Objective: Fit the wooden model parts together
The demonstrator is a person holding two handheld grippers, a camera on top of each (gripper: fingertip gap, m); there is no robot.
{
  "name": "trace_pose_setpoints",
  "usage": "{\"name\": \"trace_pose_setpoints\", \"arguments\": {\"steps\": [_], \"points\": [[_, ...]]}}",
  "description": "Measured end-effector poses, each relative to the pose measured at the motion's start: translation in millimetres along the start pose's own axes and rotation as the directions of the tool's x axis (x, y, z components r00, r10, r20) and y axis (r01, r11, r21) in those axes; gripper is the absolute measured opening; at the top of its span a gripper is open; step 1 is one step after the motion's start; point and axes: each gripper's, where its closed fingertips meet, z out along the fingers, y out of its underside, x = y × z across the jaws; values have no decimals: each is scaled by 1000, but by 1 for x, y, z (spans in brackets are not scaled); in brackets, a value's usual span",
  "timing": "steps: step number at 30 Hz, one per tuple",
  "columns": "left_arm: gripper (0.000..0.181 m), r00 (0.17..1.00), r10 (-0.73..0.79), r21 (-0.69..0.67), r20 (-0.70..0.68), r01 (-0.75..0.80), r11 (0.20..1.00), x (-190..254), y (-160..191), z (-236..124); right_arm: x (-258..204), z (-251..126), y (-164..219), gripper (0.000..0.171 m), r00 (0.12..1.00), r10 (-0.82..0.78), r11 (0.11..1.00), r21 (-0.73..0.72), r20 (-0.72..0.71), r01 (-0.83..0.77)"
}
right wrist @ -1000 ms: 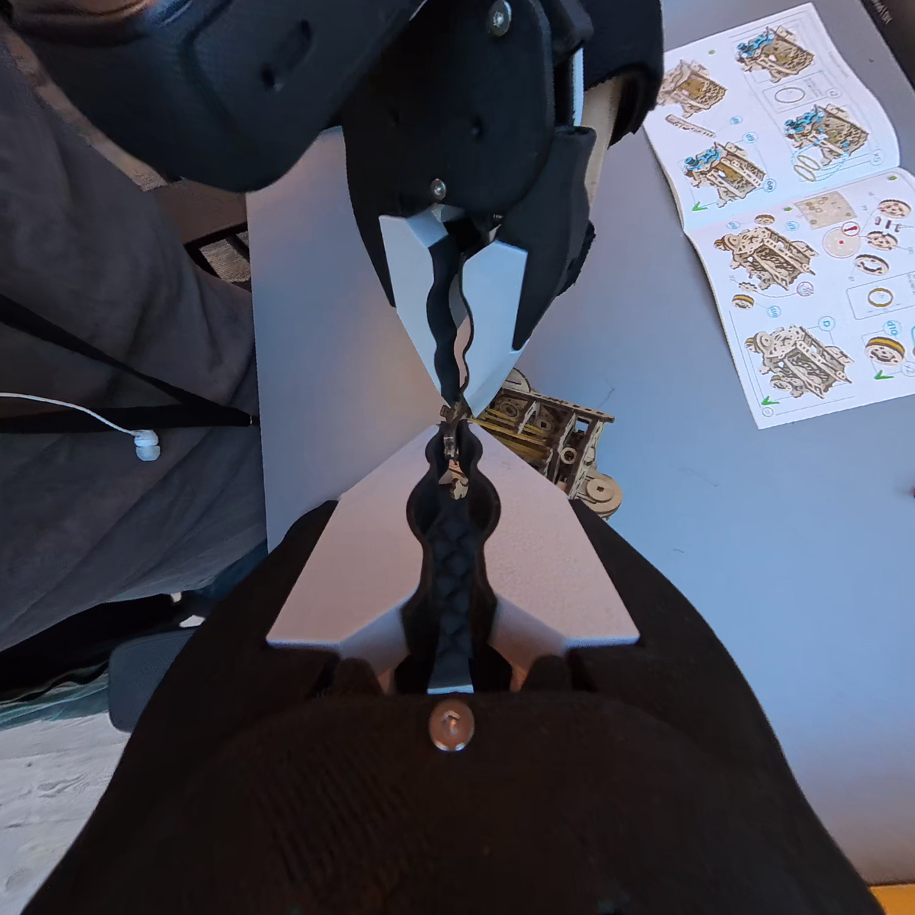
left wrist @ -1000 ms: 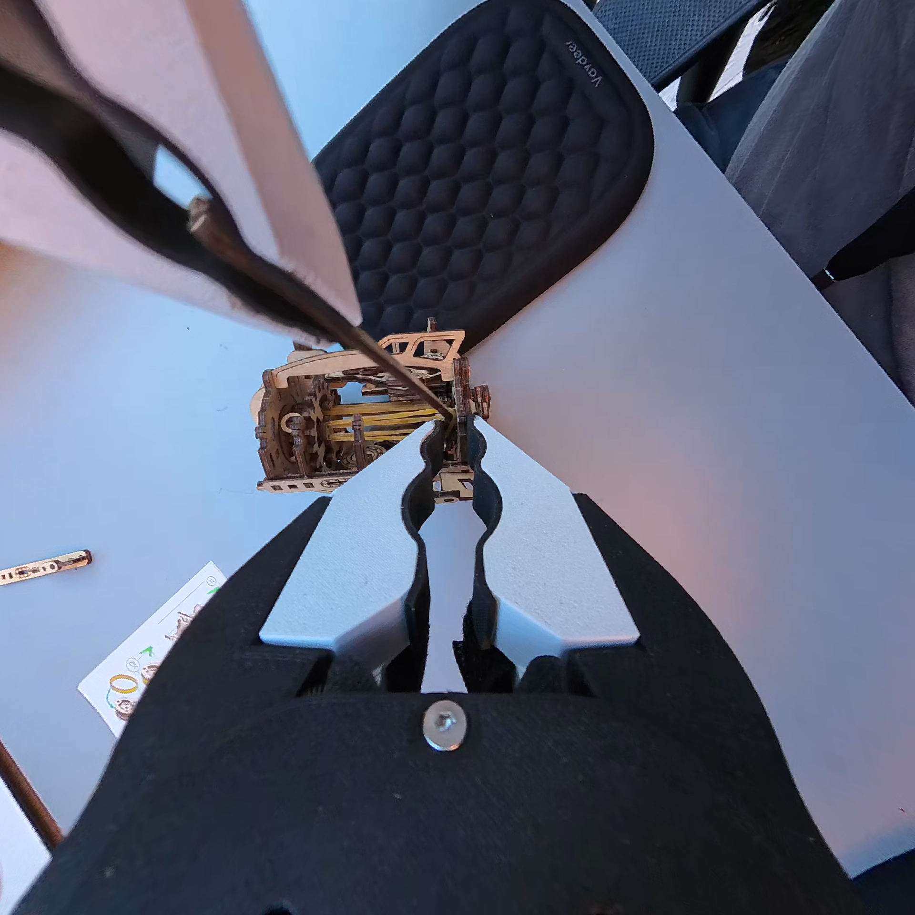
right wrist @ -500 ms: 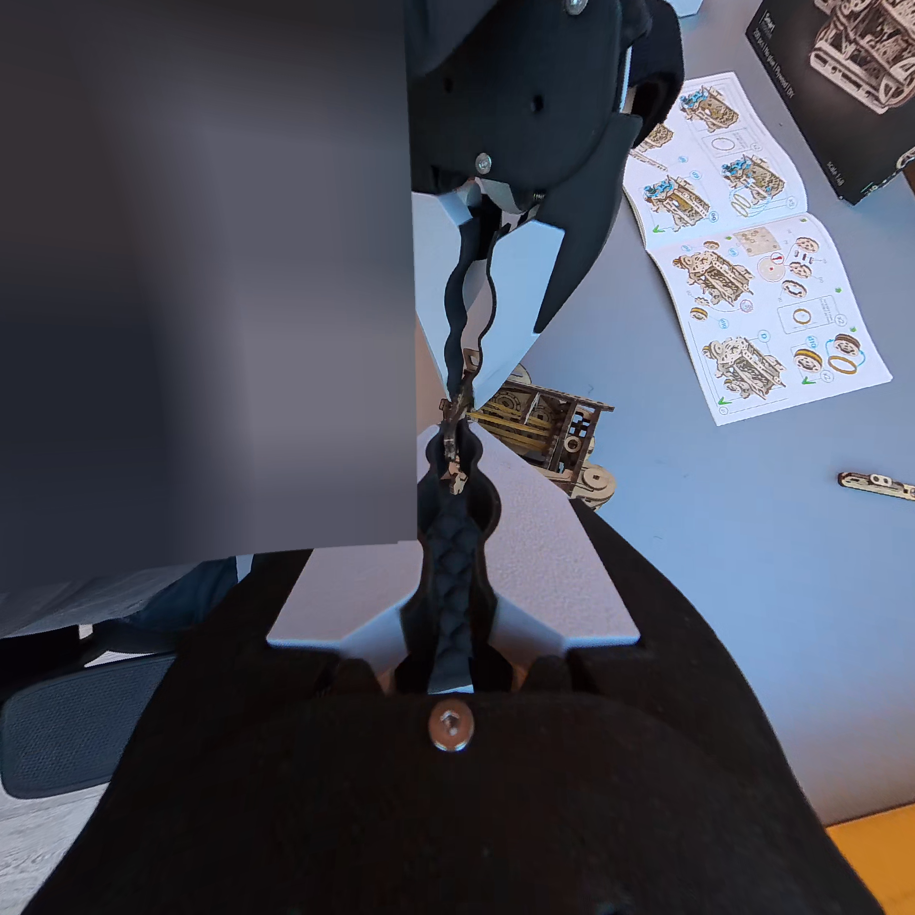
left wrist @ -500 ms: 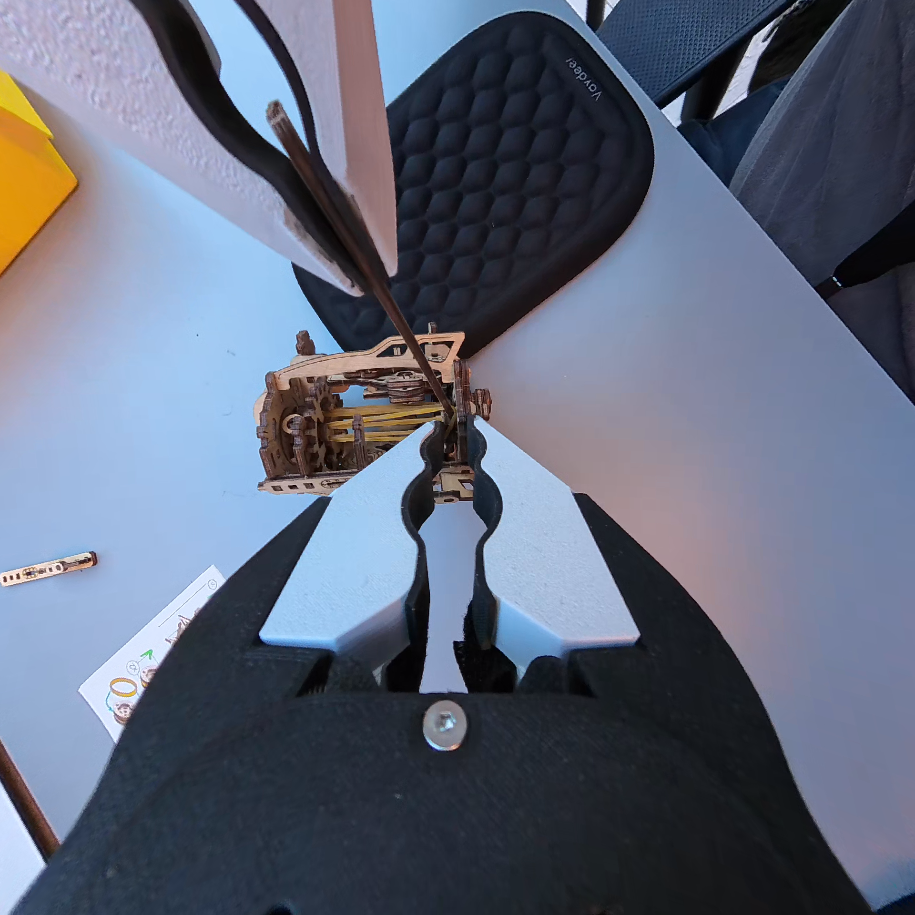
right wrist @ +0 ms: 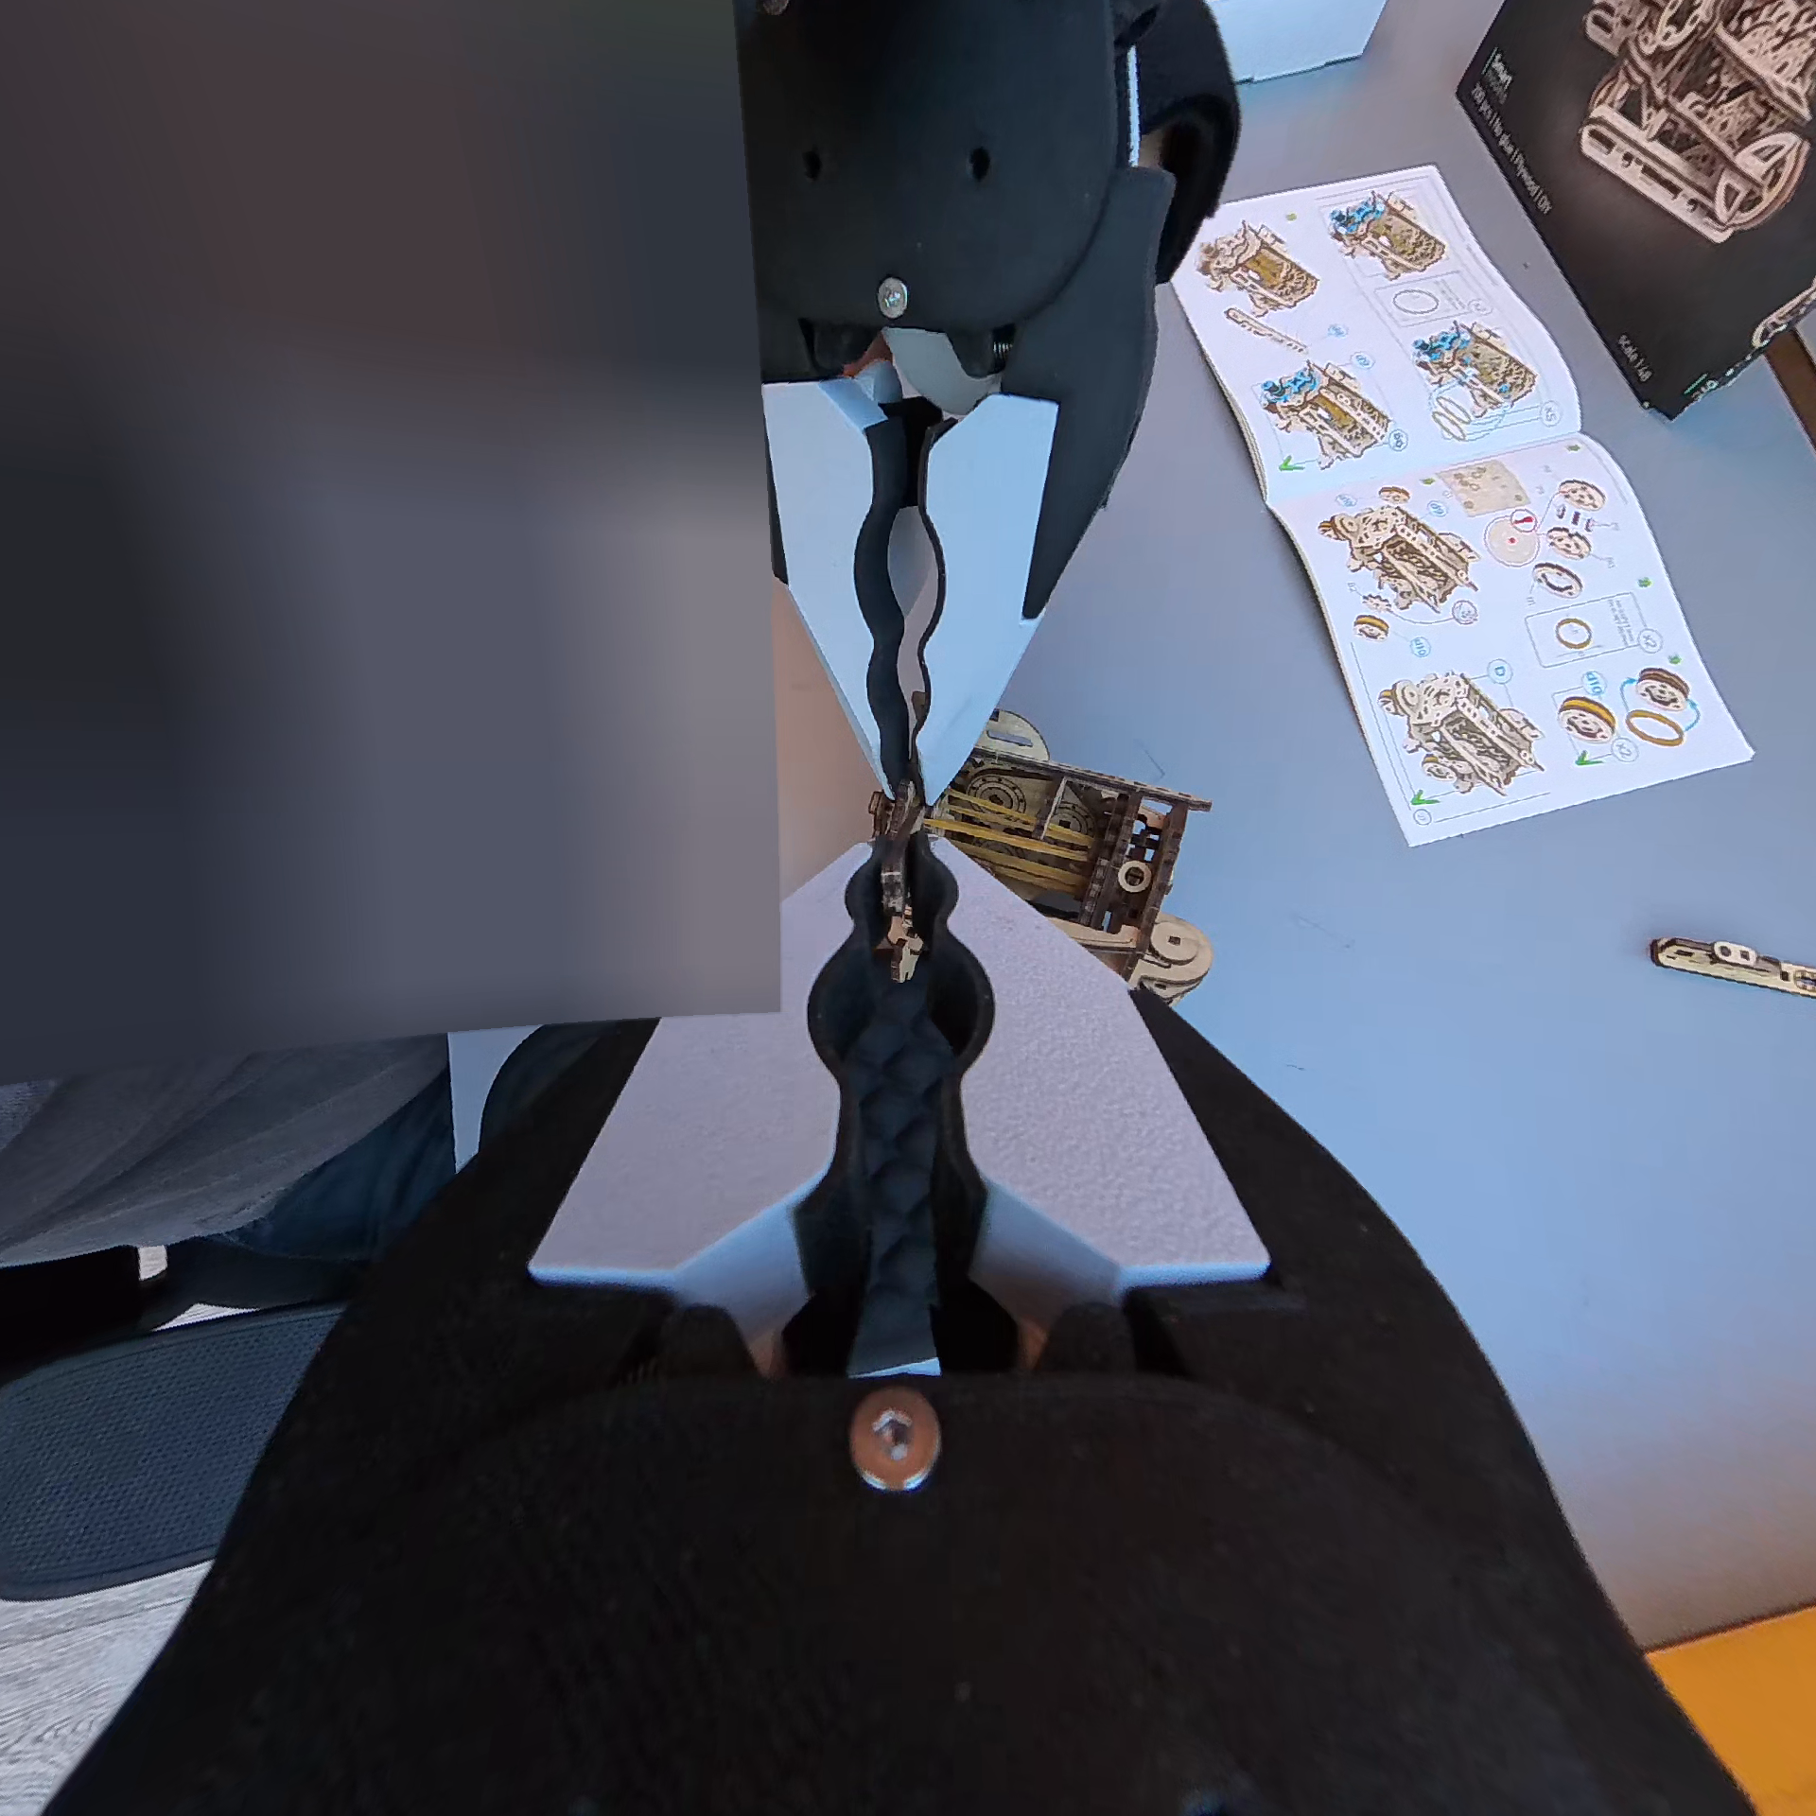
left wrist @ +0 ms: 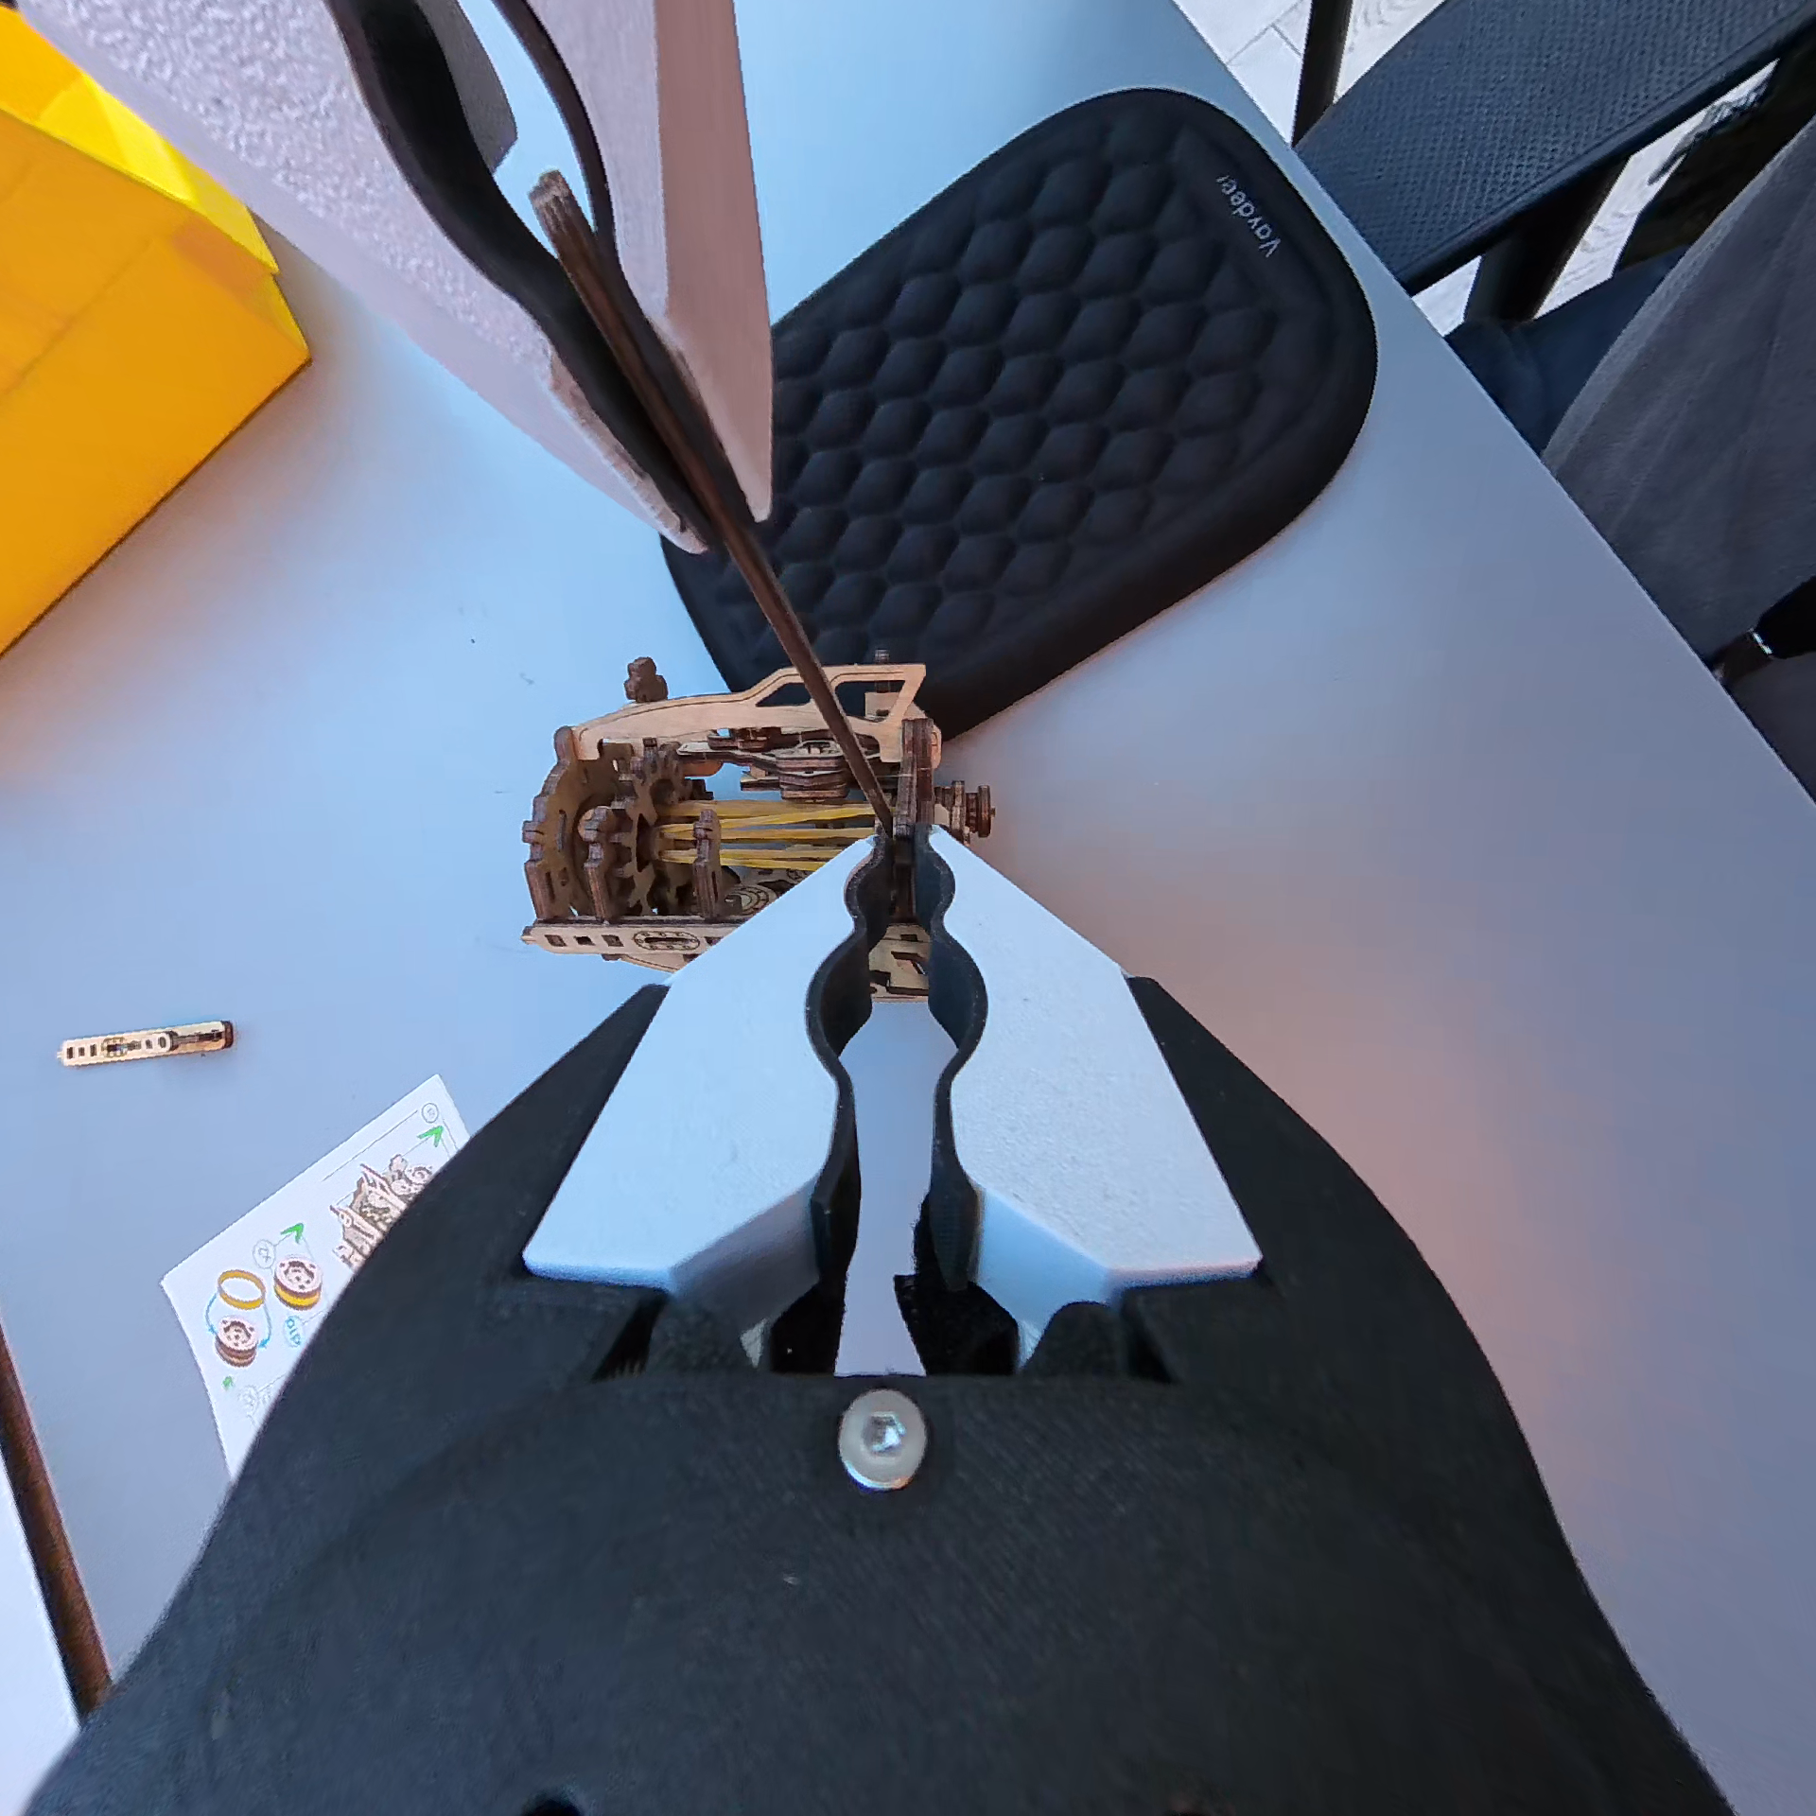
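Wooden model point(left wrist: 727, 835) pinched by left fingers point(left wrist: 899, 855); right fingers point(right wrist: 899, 865) clamp flat wooden part point(left wrist: 688, 472).

A wooden model point(left wrist: 747, 816) with gears and yellow rubber bands is gripped at its end plate by the left gripper point(left wrist: 896, 855) on a grey table point(left wrist: 1277, 884). A thin dark wooden strip point(left wrist: 688, 462), clamped in the right gripper point(left wrist: 708, 521), is angled down to that plate.
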Motion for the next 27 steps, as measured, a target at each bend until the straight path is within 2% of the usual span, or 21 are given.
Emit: {"name": "trace_pose_setpoints", "arguments": {"steps": [1, 11, 27], "points": [[2, 1000, -2, 5, 0, 2, 1000, 1, 0, 0, 0, 0, 0, 2, 1000, -1, 1000, 0, 5, 1], [1, 998, 55, 3, 41, -55, 998, 0, -1, 0, 2, -1, 4, 1, 1000, -3, 1000, -16, 17, 4], [1, 998, 61, 18, 31, -61, 998, 1, -1, 1, 5, -4, 12, 1, 999, 31, 998, -47, 32, -30]]}}
